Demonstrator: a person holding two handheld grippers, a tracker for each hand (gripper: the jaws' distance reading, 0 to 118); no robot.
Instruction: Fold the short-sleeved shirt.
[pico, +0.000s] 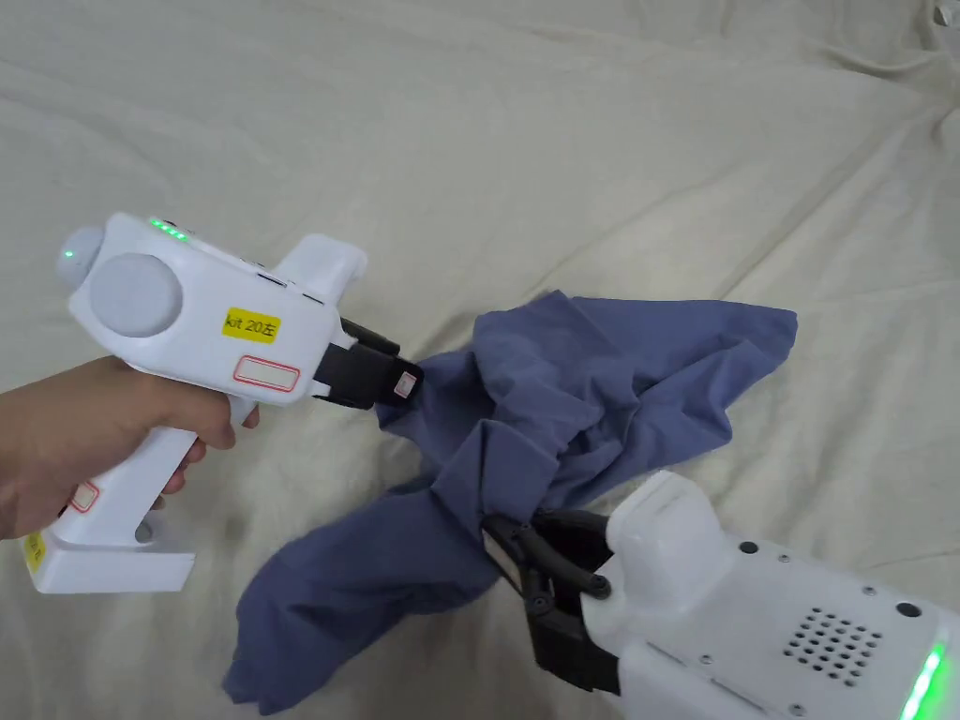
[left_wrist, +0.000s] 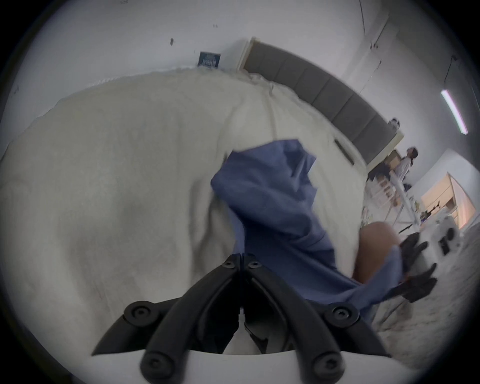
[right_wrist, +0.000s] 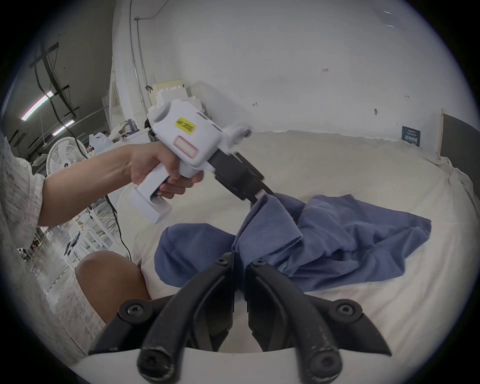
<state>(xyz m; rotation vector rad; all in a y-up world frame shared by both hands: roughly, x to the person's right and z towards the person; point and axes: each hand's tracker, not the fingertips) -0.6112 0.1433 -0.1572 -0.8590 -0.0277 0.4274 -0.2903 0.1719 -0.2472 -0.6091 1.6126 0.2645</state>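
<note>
Lying crumpled on a bed, the blue shirt (pico: 562, 422) is bunched between the two grippers, part of it lifted off the sheet and the rest trailing away on either side. The left gripper (pico: 398, 386) has its jaws brought together on a raised edge of the cloth; in the left gripper view the jaws (left_wrist: 242, 259) meet with the fabric running out from between them. The right gripper (pico: 511, 544) pinches a fold lower down, nearer the person, and in the right gripper view its jaws stand nearly closed with a strip of the shirt (right_wrist: 324, 233) caught between them. Beyond the left gripper the cloth spreads in a loose heap; below the right gripper a rounded flap hangs toward the bed's near edge.

The bed sheet (pico: 609, 141) is cream and creased, reaching well past the shirt on all sides. A grey padded headboard (left_wrist: 324, 85) lines the far end of the bed, with white walls behind it. A standing fan (right_wrist: 65, 156) and hanging strip lights sit off behind the left hand.

The left hand (pico: 84, 441) grips the white pistol handle with the forearm level, the gripper pointing toward the shirt. A bare knee (right_wrist: 109, 280) shows beside the bed, close to the right gripper.
</note>
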